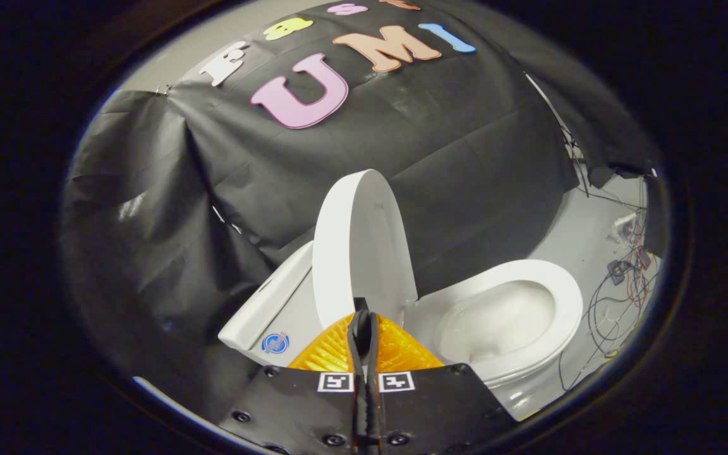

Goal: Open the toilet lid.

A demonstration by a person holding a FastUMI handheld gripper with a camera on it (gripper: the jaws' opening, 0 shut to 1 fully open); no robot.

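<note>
- One toilet lid (361, 243) stands raised just ahead of the fingertips, near upright and leaning slightly back toward the tank (267, 302).
- Lid position, as judged: past its balance point, so it rests on its hinge without support; the opening step appears complete or nearly so.
- Gripper (362, 314): fingers are closed together with no gap visible between them and nothing clamped. The tips sit at the lid's lower edge; contact cannot be confirmed.
- Closed fingers, as judged, suit pushing or lifting the lid edge rather than pinching it.
- Seat (567, 297) lies down, beyond the fingers and to their right, ringing the open bowl (497, 319).
- Floor (591, 234) beside the bowl is pale and smooth, with loose cables (623, 284) further right.
- Black cloth wall (440, 151) hangs behind the toilet, creased and draped.
</note>
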